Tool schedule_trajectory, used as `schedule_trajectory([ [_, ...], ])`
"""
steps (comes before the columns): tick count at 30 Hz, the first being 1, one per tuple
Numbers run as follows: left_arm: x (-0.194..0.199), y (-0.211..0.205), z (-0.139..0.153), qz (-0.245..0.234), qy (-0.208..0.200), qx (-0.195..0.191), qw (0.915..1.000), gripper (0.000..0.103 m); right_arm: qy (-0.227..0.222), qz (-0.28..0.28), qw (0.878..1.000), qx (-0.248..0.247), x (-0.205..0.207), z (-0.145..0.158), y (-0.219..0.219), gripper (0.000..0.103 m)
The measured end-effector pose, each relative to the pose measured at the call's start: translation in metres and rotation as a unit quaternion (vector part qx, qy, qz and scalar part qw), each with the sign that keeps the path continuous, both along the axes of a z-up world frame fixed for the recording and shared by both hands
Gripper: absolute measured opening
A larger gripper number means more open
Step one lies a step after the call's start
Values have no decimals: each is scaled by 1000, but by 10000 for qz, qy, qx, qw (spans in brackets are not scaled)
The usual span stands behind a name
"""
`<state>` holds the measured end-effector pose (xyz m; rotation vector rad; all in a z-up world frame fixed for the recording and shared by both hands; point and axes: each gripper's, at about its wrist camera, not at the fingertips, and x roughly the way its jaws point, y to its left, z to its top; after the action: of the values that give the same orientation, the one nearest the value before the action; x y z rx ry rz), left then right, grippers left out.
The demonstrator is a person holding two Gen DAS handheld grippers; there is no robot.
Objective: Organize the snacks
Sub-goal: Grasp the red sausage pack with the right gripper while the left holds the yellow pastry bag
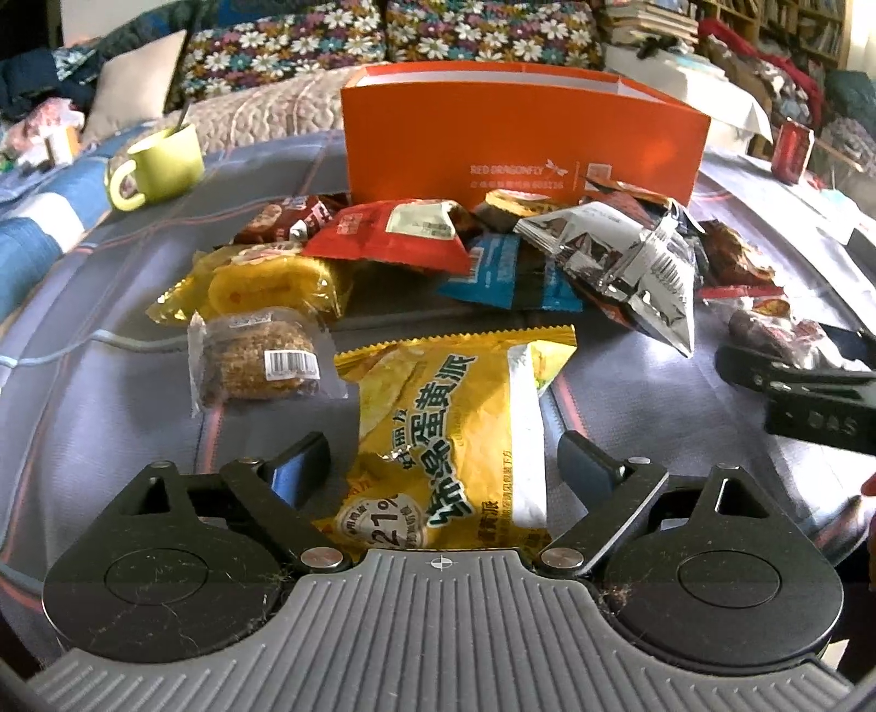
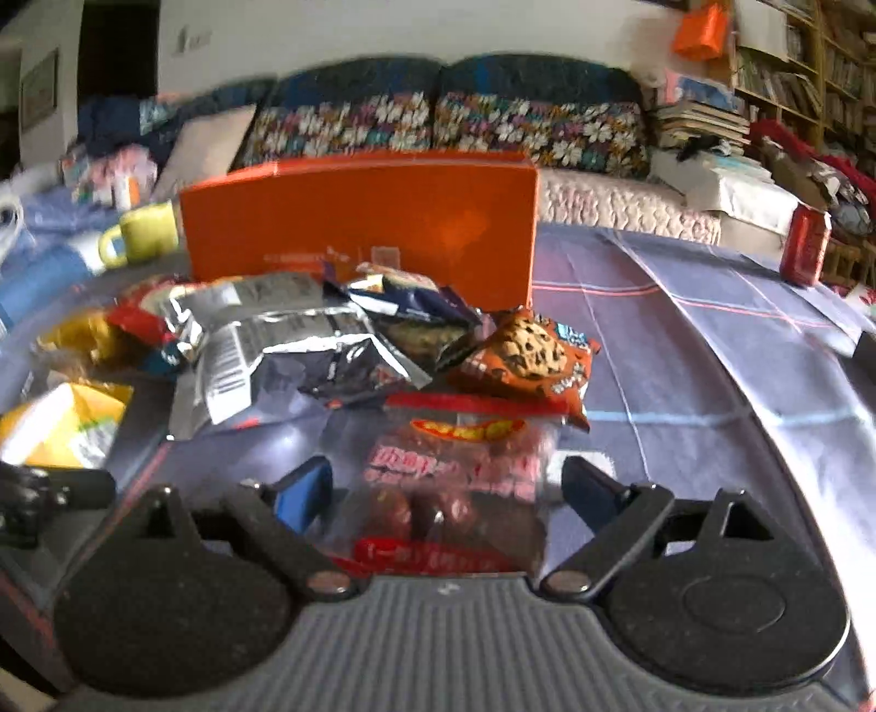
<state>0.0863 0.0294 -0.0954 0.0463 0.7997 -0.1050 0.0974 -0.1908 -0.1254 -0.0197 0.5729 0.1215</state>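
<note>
"RED DRAGONFLY" on orange box [image 1: 520,142]

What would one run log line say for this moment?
left gripper: open over yellow pie pack | right gripper: open over clear red snack bag | orange box: upright behind snack pile

- Yellow-green mug [image 1: 159,164] (a spoon handle stands in it), far ahead-left of the fingers.
- Floral sofa cushions [image 1: 383,38] beyond.
- Red can [image 1: 791,150], far ahead-right.
</note>
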Motion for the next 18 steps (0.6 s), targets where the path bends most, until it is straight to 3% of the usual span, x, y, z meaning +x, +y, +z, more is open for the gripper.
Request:
schedule_trajectory([
  [7,3,4,0,72,21,-33,10000,65,256,189,9992,232,4,7,-11,92],
  [18,3,4,0,144,52,-47,9999,66,193,334,9993,-24,-2,4,-7,91],
])
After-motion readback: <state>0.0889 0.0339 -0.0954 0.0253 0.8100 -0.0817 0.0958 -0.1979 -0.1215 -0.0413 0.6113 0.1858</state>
